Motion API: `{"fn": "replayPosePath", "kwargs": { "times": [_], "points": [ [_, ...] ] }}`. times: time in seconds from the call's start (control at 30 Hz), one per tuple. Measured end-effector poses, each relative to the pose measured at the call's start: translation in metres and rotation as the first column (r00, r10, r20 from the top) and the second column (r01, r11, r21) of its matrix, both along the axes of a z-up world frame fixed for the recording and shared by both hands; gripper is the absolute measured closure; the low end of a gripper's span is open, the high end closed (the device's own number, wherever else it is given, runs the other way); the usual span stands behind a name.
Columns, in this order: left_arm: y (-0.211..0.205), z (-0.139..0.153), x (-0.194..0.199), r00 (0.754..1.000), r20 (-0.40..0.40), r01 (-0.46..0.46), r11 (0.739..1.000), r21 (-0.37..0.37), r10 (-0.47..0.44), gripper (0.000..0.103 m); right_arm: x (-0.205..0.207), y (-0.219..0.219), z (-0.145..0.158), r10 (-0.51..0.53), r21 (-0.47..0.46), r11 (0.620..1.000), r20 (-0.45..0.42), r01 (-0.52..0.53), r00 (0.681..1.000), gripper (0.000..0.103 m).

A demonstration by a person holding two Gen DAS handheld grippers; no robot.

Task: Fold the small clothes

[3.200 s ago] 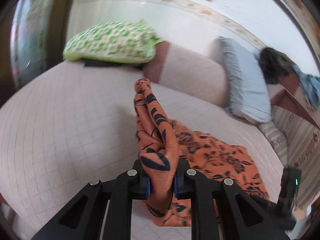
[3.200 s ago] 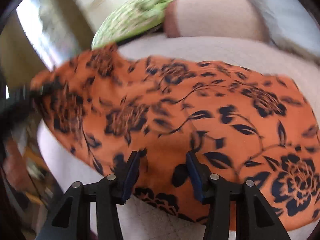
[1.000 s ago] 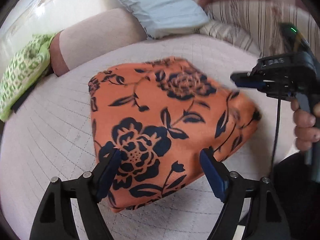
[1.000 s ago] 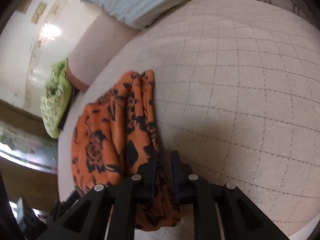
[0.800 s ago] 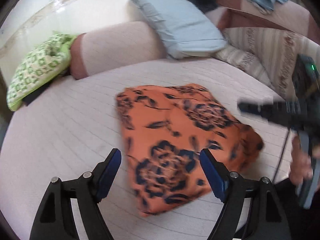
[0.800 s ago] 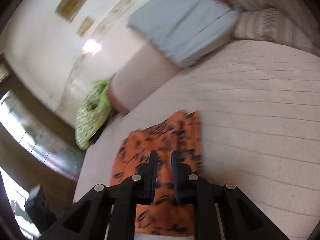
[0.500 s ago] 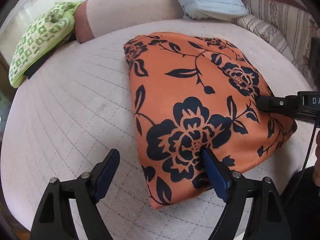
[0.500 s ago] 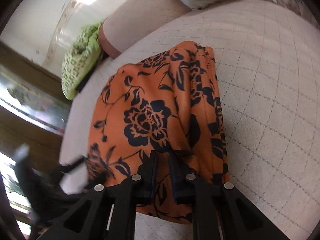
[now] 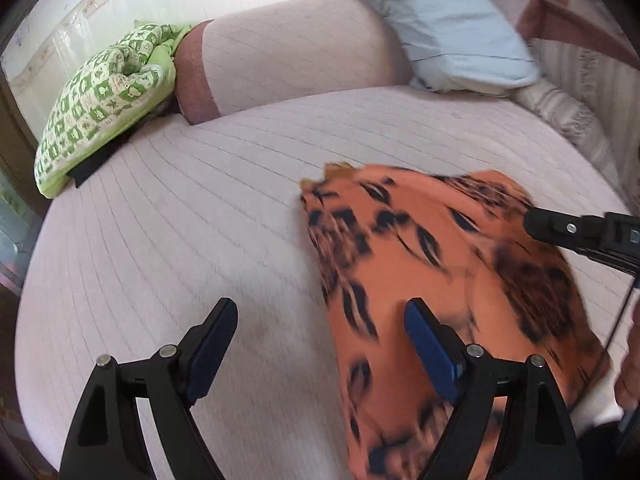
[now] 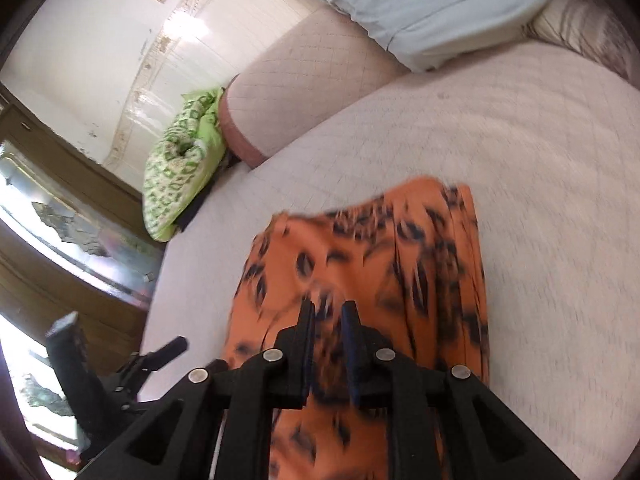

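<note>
An orange garment with a black flower print lies folded on the pale quilted bed, blurred by motion. My left gripper is open and empty; its right finger hangs over the garment's left edge. My right gripper has its jaws nearly together over the garment, with a narrow gap; whether cloth is pinched between them is not clear. The right gripper also shows at the right edge of the left wrist view, above the cloth.
A green patterned cushion lies at the back left, a pink bolster behind the bed's middle, and a light blue pillow at the back right. A wooden window frame is to the left.
Both grippers pulled back and up from the garment. The left view swung left, so the garment now sits to its right. The right gripper lifted higher over the cloth.
</note>
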State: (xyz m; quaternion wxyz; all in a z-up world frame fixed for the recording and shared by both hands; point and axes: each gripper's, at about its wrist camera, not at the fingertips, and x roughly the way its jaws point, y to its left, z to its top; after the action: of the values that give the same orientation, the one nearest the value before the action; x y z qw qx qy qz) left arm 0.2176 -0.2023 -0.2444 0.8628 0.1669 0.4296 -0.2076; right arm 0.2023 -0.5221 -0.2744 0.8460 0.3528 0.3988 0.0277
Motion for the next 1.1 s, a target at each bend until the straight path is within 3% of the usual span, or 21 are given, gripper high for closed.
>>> {"fn": "replayPosePath", "kwargs": {
  "times": [0.13, 0.27, 0.33, 0.43, 0.77, 1.1],
  "points": [
    [-0.021, -0.010, 0.032, 0.999, -0.003, -0.042, 0.999, -0.014, 0.042, 0.017, 0.040, -0.006, -0.015, -0.035, 0.022, 0.999, -0.037, 0.036, 0.999, 0.087],
    [-0.044, -0.031, 0.046, 0.999, -0.010, -0.035, 0.997, 0.068, 0.036, 0.017, 0.068, -0.021, -0.053, -0.052, 0.061, 0.996, -0.154, 0.062, 0.987, 0.089],
    [-0.052, -0.047, 0.049, 0.999, -0.026, -0.031, 0.990, 0.135, 0.035, 0.015, 0.070, -0.029, -0.063, -0.061, 0.095, 0.993, -0.144, 0.076, 0.988, 0.091],
    [-0.050, -0.042, 0.044, 0.999, 0.004, -0.034, 0.990, 0.135, 0.034, 0.015, 0.069, -0.032, -0.061, -0.057, 0.107, 0.992, -0.132, 0.071, 0.990, 0.091],
    [-0.019, -0.012, -0.011, 0.993, 0.074, -0.094, 0.993, 0.077, 0.089, 0.015, 0.014, -0.022, -0.014, -0.046, 0.054, 0.998, 0.012, 0.045, 0.999, 0.088],
    [0.000, -0.001, -0.052, 0.993, 0.092, -0.080, 0.995, 0.062, 0.075, 0.015, -0.047, 0.020, -0.003, -0.007, -0.001, 1.000, -0.009, 0.007, 1.000, 0.089]
  ]
}}
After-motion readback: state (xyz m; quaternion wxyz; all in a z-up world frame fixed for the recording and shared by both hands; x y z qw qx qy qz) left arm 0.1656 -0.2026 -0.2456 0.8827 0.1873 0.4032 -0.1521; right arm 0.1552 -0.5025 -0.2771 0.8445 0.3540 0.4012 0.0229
